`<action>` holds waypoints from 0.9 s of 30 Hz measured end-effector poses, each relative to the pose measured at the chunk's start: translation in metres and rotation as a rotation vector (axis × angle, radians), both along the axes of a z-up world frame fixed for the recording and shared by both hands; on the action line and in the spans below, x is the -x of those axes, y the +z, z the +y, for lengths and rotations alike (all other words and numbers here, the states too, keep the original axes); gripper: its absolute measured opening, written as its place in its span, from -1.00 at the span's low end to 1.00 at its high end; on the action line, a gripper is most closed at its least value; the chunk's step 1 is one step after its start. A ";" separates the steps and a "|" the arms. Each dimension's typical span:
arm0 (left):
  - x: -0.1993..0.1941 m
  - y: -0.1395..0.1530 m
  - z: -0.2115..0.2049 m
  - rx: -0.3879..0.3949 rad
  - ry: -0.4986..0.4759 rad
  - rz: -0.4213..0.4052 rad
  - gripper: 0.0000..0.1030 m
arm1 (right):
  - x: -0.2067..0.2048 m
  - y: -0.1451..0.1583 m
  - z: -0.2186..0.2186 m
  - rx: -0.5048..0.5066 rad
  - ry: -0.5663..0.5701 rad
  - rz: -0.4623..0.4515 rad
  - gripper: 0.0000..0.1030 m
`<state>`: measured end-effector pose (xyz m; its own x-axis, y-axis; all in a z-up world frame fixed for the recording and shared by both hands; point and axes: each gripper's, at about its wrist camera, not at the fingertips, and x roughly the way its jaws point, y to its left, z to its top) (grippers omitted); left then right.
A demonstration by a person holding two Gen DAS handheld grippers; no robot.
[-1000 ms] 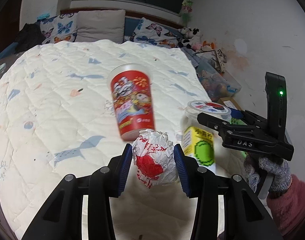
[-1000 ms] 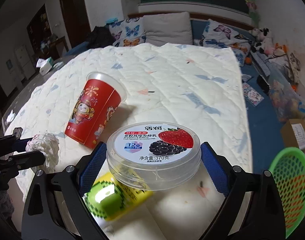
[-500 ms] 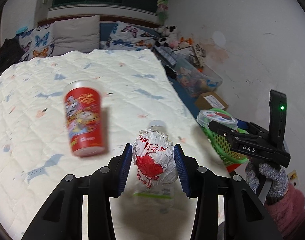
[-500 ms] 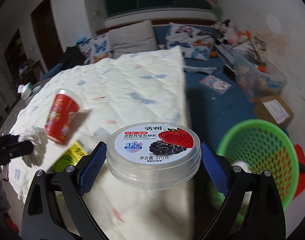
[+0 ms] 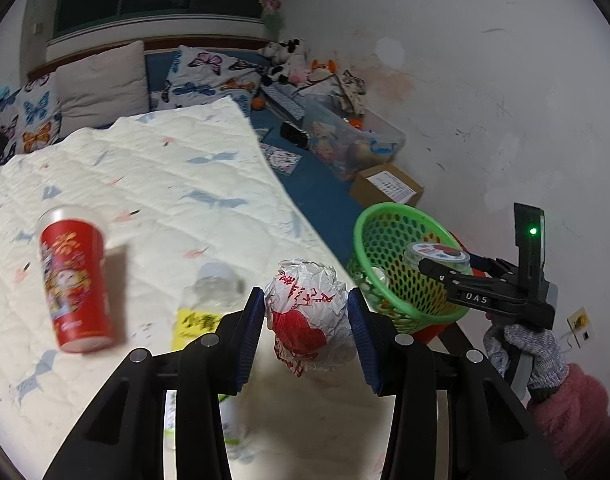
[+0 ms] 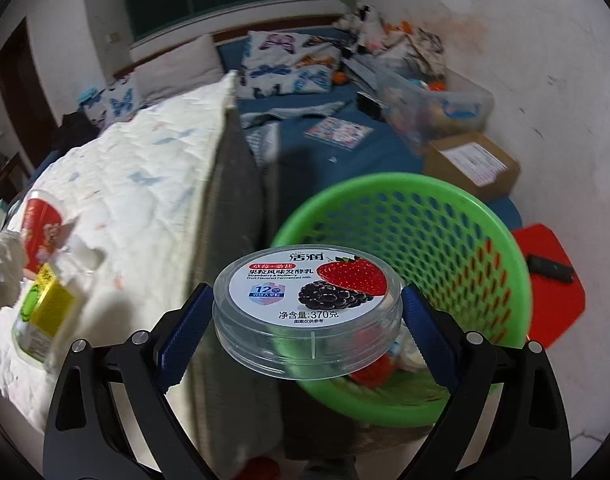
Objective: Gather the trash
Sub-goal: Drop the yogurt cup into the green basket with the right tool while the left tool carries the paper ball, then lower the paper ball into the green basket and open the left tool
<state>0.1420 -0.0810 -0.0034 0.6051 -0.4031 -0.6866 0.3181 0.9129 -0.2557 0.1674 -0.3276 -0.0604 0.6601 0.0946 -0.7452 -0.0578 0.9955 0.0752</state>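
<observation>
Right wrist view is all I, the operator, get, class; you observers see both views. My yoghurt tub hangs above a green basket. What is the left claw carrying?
Observer: The left claw is shut on a crumpled paper ball printed in red.
Operator: Who holds the right claw gripping my yoghurt tub?
Observer: A hand in a grey knitted glove, with a fuzzy pink sleeve.
Operator: Any indicator on it?
Observer: A green light glows on its upright black part.

- Bed [image 5: 157, 184]: white quilted cover, blue and pink prints.
- Red printed cup [image 5: 75, 280] on its side on the quilt, left of the left tool.
- Clear bottle [image 5: 209, 300], yellow label, lying just beyond the left tool's left finger.
- Pillows [image 5: 105, 80] at the bed's far end.
</observation>
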 end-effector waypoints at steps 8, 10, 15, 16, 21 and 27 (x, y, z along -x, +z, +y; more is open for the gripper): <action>-0.012 0.004 -0.034 -0.017 -0.048 -0.006 -0.19 | 0.001 -0.012 -0.039 -0.029 -0.066 0.021 0.81; -0.015 0.005 -0.043 -0.020 -0.061 -0.002 -0.19 | 0.002 -0.013 -0.044 -0.035 -0.080 0.024 0.81; -0.023 0.006 -0.066 -0.029 -0.093 -0.008 -0.19 | 0.007 -0.012 -0.057 -0.050 -0.102 0.021 0.81; -0.026 0.006 -0.071 -0.029 -0.101 -0.008 -0.19 | 0.008 -0.011 -0.058 -0.053 -0.105 0.019 0.81; -0.033 0.006 -0.099 -0.033 -0.147 -0.009 -0.18 | 0.022 -0.003 -0.065 -0.062 -0.115 -0.003 0.81; -0.049 -0.003 -0.139 -0.058 -0.200 0.012 -0.18 | 0.041 0.002 -0.071 -0.067 -0.122 -0.021 0.81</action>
